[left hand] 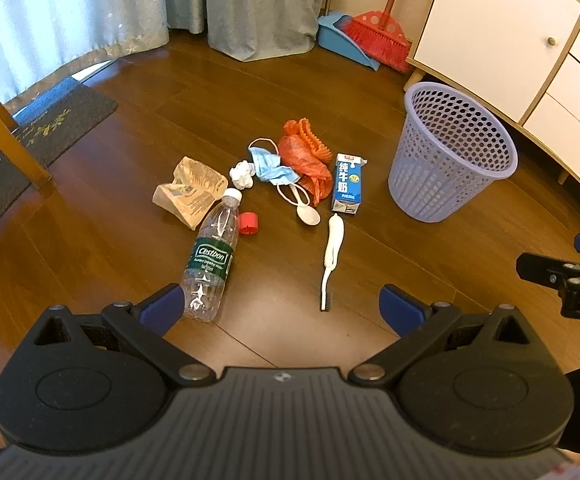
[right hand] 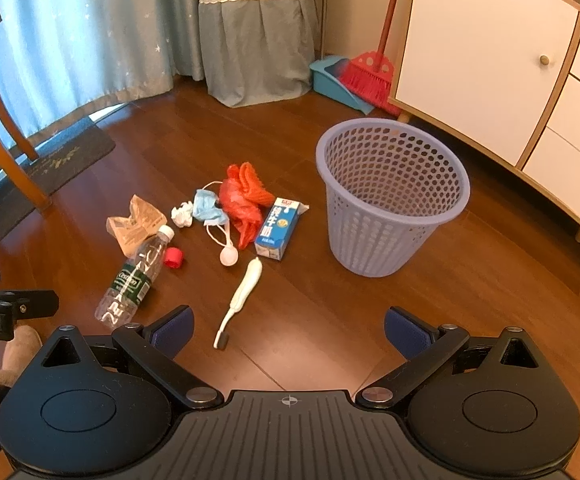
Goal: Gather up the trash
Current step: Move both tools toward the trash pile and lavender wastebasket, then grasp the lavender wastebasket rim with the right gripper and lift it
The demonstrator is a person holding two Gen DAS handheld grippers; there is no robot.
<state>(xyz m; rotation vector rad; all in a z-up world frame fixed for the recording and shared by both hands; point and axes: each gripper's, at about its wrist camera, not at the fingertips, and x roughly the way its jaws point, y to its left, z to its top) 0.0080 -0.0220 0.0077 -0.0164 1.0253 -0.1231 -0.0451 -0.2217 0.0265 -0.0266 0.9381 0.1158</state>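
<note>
Nothing has been picked up yet: the trash lies scattered on the wooden floor (left hand: pixel 129 128) and the basket (left hand: pixel 452 152) looks empty, so the step in hand is judged to be choosing and approaching a first piece.

The left gripper (left hand: pixel 279 308) hangs with its fingers spread wide and empty, the bottle's base just ahead of its left finger. The right gripper (right hand: pixel 287 330) is likewise spread and empty, the brush's bristle end just ahead of it.

From left to right the pieces differ in how they should be taken. The paper bag (left hand: pixel 189 192) is crumpled, stiff and creased; a raised fold is probably the best bite. The bottle (left hand: pixel 211 258) is clear thin plastic, round and lying down, touching the bag; it likely rolls, so the fingers should close across its labelled middle. The red cap (left hand: pixel 249 223) is small and rigid, just beside the bottle's neck. The tissue (left hand: pixel 242 174) is a soft white wad. The mask (left hand: pixel 271 166) is limp blue cloth with loops, overlapping the orange netting (left hand: pixel 306 152). The spoon (left hand: pixel 308 212) is thin white plastic, lying low. The brush (left hand: pixel 332 260) is long and slim. The carton (left hand: pixel 346 184) is boxy card, nearest the perforated lilac basket, which stands upright to the right.
</note>
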